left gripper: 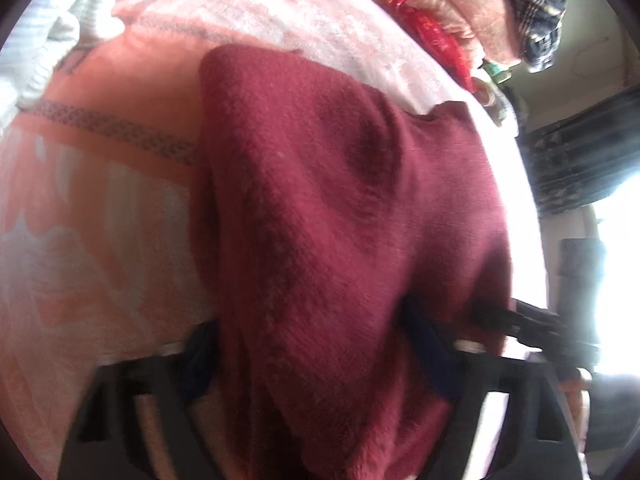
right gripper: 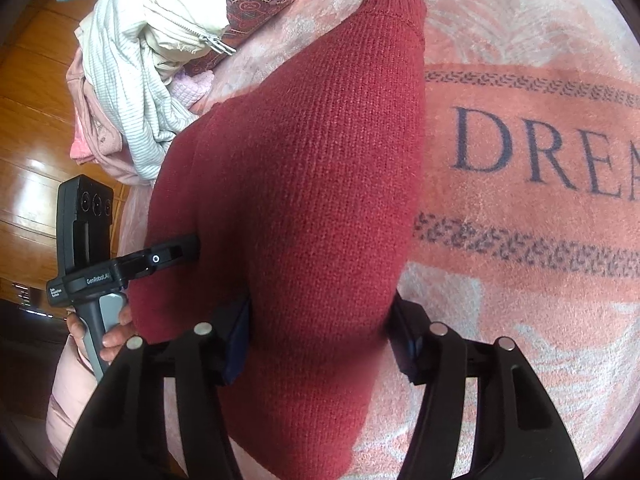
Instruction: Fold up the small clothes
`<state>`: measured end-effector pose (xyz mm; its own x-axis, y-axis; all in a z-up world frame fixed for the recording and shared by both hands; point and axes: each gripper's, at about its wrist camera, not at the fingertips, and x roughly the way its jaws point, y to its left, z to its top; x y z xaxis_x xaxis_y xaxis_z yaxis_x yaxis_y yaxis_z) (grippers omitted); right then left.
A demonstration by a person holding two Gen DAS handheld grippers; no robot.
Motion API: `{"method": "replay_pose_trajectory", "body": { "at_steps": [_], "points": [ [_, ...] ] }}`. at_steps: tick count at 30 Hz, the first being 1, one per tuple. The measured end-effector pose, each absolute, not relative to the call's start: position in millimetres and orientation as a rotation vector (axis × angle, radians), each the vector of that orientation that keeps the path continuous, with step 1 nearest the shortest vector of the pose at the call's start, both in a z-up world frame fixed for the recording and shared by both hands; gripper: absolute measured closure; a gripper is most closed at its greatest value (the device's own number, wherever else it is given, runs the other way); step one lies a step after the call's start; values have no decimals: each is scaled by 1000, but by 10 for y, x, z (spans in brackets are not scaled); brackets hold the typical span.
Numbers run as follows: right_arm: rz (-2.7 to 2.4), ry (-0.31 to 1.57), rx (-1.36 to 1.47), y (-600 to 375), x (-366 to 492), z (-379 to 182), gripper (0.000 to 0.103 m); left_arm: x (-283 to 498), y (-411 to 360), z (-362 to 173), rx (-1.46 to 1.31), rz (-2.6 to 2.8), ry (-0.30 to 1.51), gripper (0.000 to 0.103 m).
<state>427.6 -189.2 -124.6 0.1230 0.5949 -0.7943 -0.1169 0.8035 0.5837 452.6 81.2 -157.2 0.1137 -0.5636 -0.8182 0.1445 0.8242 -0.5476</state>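
Maroon knit sweater drapes in a bunched fold over the blanket. I see my right gripper clamping its near edge; my left gripper grips another part beside it.

On the pink blanket we read large dark capitals "DRE", with a fourth letter cut by the frame edge, set between two patterned dark bands. On the left gripper, seen from the right wrist view, we read "GenRobot.AI" in white on its black body; smaller white print beside it is too fine to read.
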Motion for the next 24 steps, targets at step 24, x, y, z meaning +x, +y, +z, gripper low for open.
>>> {"method": "replay_pose_trajectory", "body": {
  "at_steps": [24],
  "points": [
    [588,1317,408,-2053,3978,-883,59,4209,604,-1270,-453,-527,1285,67]
  ]
}}
